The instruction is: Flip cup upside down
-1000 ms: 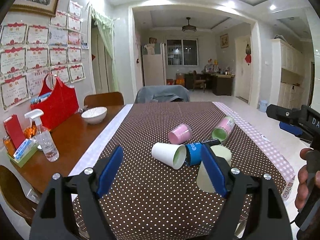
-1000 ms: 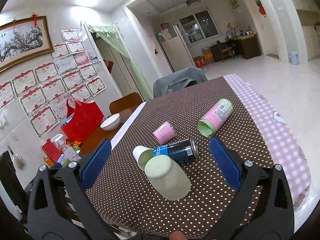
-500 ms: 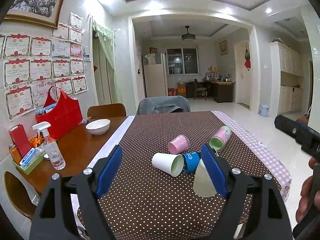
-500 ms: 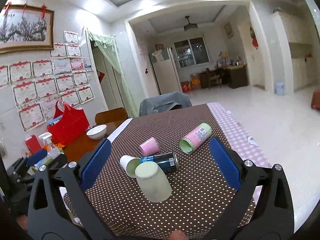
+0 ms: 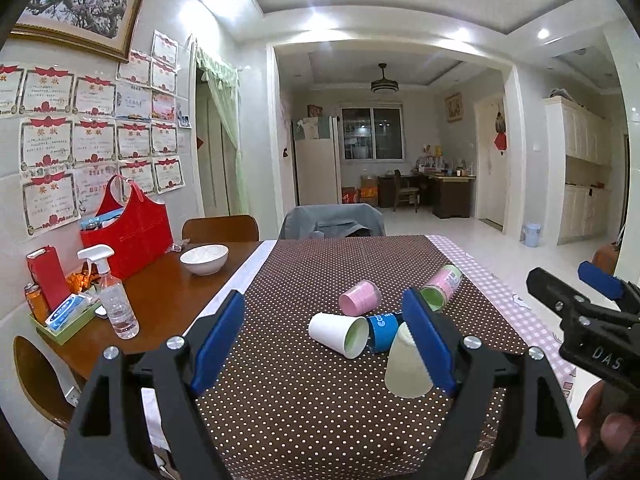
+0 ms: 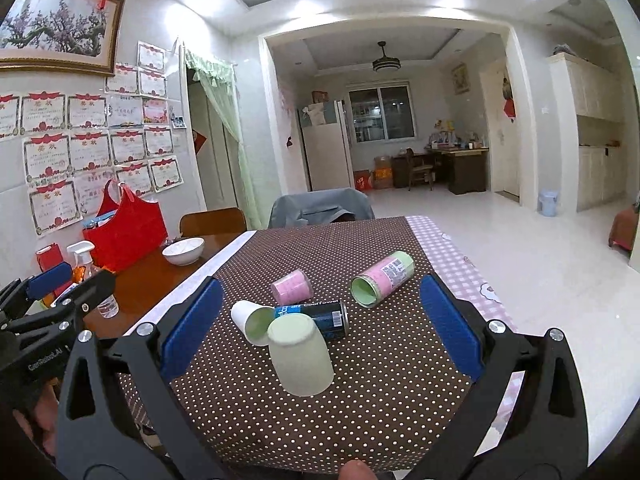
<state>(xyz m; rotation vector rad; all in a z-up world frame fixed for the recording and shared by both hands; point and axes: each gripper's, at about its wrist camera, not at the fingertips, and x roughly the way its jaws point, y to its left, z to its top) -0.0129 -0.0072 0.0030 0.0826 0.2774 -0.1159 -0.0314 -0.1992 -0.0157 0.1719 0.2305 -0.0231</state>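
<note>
A pale green cup (image 6: pixel 301 355) stands upside down on the brown dotted tablecloth (image 6: pixel 380 392), near the front; in the left wrist view it (image 5: pixel 406 368) is partly behind my right-hand finger. My left gripper (image 5: pixel 324 344) is open and empty, held back above the table's near edge. My right gripper (image 6: pixel 320 328) is open and empty, held back with the cup between its fingers' sightline but apart from it. A white cup (image 6: pixel 250 320) lies on its side just behind the green one.
A blue can (image 6: pixel 320 314), a pink cup (image 6: pixel 292 287) and a pink-green can (image 6: pixel 382 278) lie on their sides mid-table. A white bowl (image 5: pixel 204 258), spray bottle (image 5: pixel 114 304) and red bag (image 5: pixel 130 236) stand on the bare wood at left. A chair (image 5: pixel 332 220) is at the far end.
Both grippers have drawn back and tilted up from the table; the cups look smaller and lower in both views. The green cup stays upside down where it stood.
</note>
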